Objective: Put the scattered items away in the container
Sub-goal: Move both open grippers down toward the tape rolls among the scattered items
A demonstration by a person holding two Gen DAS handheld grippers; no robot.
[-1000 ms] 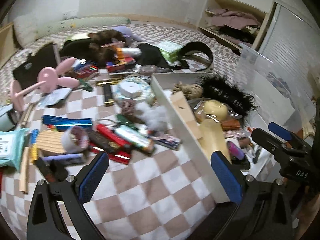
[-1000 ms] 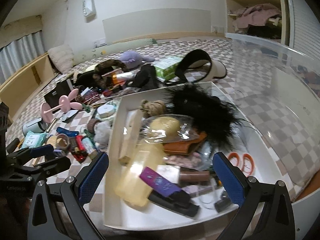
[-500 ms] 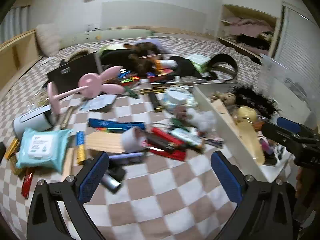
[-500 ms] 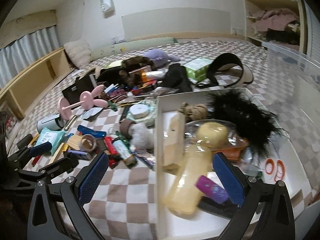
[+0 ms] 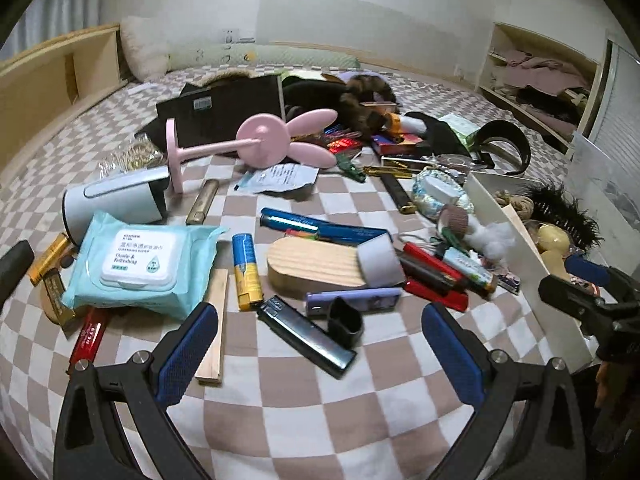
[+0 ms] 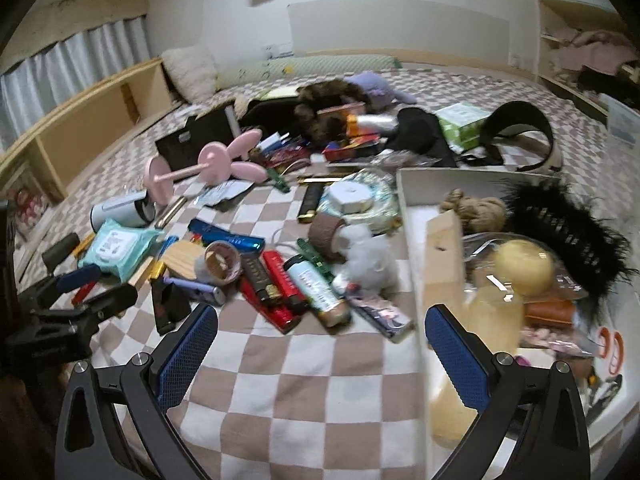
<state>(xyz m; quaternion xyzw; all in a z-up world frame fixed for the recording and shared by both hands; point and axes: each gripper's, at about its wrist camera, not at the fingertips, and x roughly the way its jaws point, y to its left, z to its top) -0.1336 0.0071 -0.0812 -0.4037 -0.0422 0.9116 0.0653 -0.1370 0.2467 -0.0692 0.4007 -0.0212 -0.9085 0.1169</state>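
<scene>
The white container [image 6: 412, 216] sits on the checkered bedspread [image 6: 288, 384], holding a black feather piece [image 6: 568, 224], a wooden block [image 6: 442, 256] and a yellow ball [image 6: 522, 266]. Scattered items, wet wipes [image 5: 136, 260] included, lie left of it. My left gripper [image 5: 320, 344] and right gripper [image 6: 320, 344] gape empty.

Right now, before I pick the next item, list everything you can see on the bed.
wet wipes pack: 1, light blue, left on bedspread
bunny mirror: 1, pink, lying behind wipes
wooden board: 1, tan, centre
lighter: 1, dark grey, nearest left gripper
glue stick: 1, blue-yellow, beside wipes
container: 1, white, right, part filled
feather piece: 1, black, inside container
left gripper: open, empty
right gripper: open, empty
</scene>
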